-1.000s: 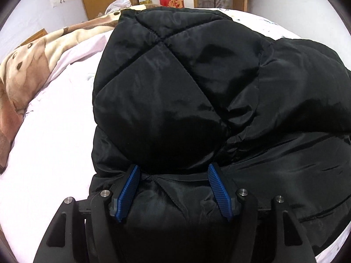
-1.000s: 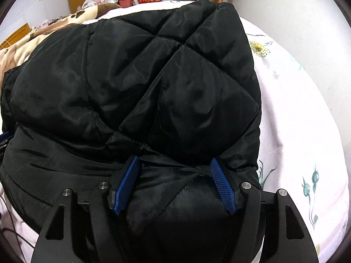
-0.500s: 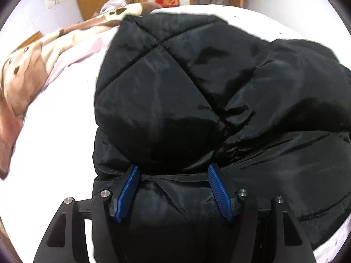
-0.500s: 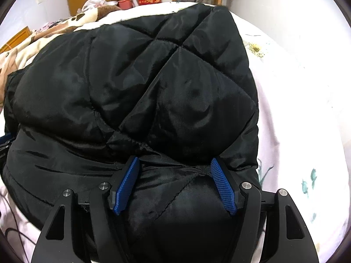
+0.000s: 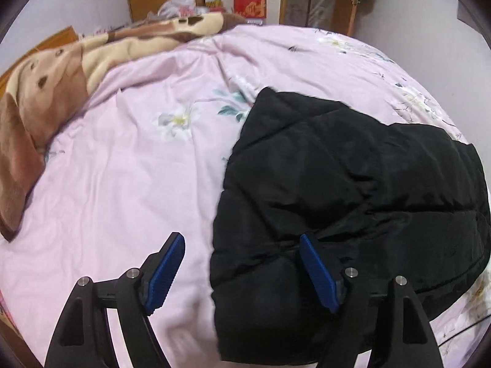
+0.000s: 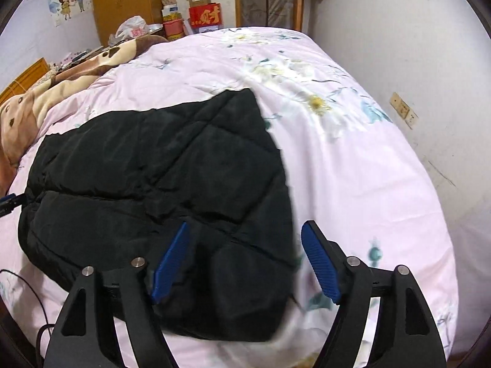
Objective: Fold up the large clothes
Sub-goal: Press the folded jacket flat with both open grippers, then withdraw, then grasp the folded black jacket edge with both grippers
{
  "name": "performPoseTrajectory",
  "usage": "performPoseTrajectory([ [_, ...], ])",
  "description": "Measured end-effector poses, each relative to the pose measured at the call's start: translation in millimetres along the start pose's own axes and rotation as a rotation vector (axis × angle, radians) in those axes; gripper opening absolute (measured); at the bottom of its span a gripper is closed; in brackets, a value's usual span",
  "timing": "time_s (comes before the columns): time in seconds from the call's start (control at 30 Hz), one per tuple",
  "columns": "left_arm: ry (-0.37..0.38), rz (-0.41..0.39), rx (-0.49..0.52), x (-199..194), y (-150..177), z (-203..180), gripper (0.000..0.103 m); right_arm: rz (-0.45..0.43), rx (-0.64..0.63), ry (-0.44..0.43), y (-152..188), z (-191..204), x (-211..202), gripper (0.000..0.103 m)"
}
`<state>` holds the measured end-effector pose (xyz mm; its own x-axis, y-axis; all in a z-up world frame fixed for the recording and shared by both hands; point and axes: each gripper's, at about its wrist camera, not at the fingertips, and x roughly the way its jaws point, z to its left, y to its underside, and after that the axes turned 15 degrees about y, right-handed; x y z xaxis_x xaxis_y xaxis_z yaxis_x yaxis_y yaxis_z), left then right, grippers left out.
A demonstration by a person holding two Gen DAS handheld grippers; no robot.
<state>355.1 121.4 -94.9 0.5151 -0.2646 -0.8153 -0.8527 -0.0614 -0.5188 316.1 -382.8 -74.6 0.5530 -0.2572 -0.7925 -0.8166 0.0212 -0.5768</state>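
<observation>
Left wrist view, by size: pink floral bedspread; brown cartoon blanket, far left; black quilted jacket, folded, lying on the bedspread's near right. My left gripper is spreading, pads off the fabric. Right wrist view: my right gripper likewise spreading above the jacket's near right edge, gripping nothing.

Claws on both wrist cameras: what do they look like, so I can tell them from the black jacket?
Both look alike. The left claw and the right claw each have two matte black angular fingers with triangular cut-outs and round silver bolt heads at the joints. Each finger ends in a bright blue ribbed pad, which stands out against the dark fabric. No markings, hands or sleeves show.
</observation>
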Motion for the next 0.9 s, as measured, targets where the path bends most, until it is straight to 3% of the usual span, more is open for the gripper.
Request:
performPoseTrajectory([
  [0.13, 0.055, 0.052, 0.002, 9, -3, 15, 0.083, 0.048, 0.026, -0.025, -1, -15, 8, 0.076],
  [0.23, 0.134, 0.110, -0.056, 21, -6, 33, 0.086, 0.077, 0.036, -0.077, -4, -20, 14, 0.077],
  [0.3, 0.130, 0.122, -0.057, 34, -3, 25, 0.088, 0.115, 0.045, -0.107, -4, -25, 24, 0.078],
  [0.43, 0.233, 0.172, -0.051, 55, -3, 25, 0.090, 0.171, 0.038, -0.136, -6, -25, 49, 0.078],
  [0.57, 0.250, 0.209, -0.001, 72, -9, 17, 0.093, 0.204, 0.053, -0.211, -3, -22, 66, 0.079],
  [0.63, 0.285, 0.226, 0.001, 78, -11, 14, 0.095, 0.231, 0.085, -0.268, -4, -23, 77, 0.086],
  [0.73, 0.278, 0.244, 0.008, 89, -13, 15, 0.102, 0.268, 0.108, -0.327, -5, -20, 91, 0.093],
  [0.9, 0.321, 0.257, -0.026, 97, -11, 26, 0.103, 0.270, 0.086, -0.387, -8, -6, 101, 0.095],
])
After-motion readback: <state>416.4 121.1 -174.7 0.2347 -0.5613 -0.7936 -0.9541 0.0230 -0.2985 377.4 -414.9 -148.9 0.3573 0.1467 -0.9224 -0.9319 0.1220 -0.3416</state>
